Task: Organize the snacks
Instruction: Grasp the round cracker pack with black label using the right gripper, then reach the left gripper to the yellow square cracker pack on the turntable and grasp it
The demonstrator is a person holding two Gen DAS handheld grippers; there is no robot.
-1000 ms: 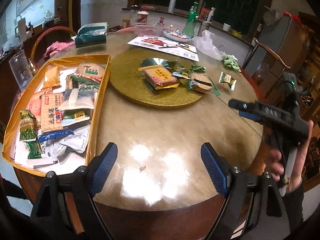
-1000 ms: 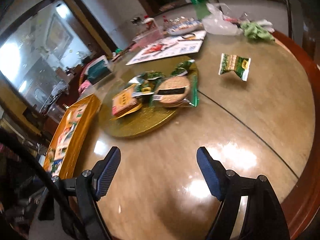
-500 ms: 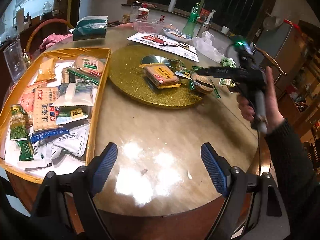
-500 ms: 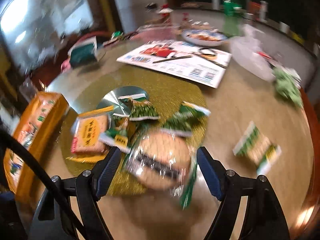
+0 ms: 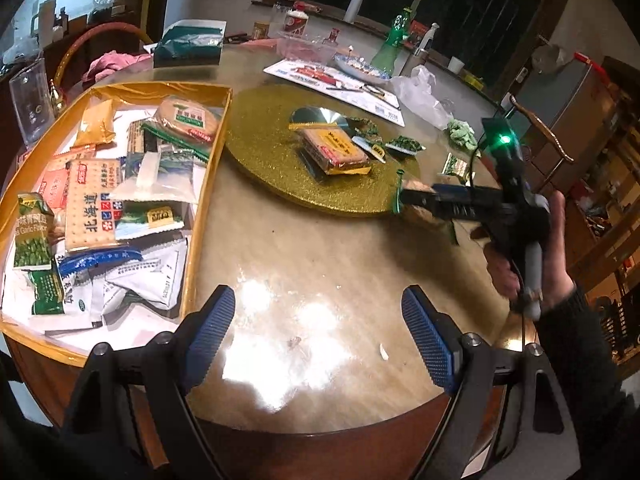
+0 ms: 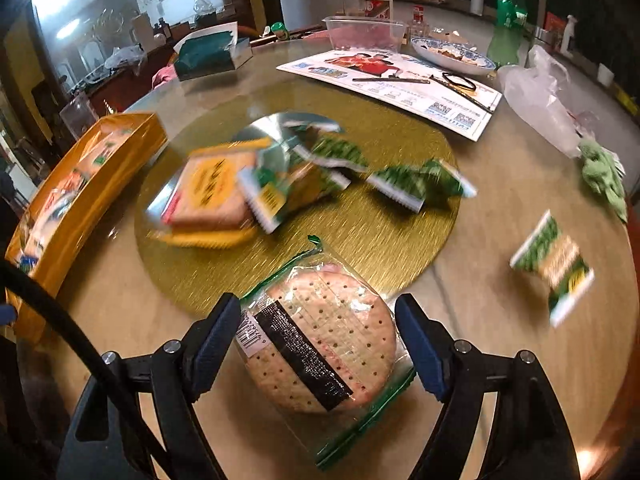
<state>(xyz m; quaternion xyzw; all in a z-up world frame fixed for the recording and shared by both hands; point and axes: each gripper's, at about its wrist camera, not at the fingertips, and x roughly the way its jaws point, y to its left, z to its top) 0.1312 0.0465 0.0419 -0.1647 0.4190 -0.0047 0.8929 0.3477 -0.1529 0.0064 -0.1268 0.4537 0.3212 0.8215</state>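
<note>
**Round cracker pack sits between the right claw's fingers**

Dark windows and cluttered sideboards ring a round, glossy wooden worktop (image 5: 320,264). From the left wrist view, the left claw (image 5: 318,330) hangs spread wide and released over the near edge, holding nothing. At the worktop's left edge lies a shallow yellow cardboard tray (image 5: 208,184) heaped with snack packets, among them a pale square cracker pack with red lettering (image 5: 93,200). A gold glitter round mat (image 5: 280,160) sits at the middle, carrying an orange-wrapped square cracker stack (image 5: 335,151) and small green sachets (image 5: 404,145). At the mat's near right rim the right claw (image 5: 416,200), gripped by a hand (image 5: 536,264), reaches in level; what its fingers enclose is mostly hidden here.

From the right wrist view, the right claw (image 6: 318,340) stands parted around a round perforated cracker in a clear, green-edged wrapper (image 6: 324,340). The left pad touches the wrapper; the right pad is just beside it, so no firm grasp shows. The pack lies half on the mat (image 6: 380,236). A loose green sachet (image 6: 554,266) lies toward the right edge.
</note>
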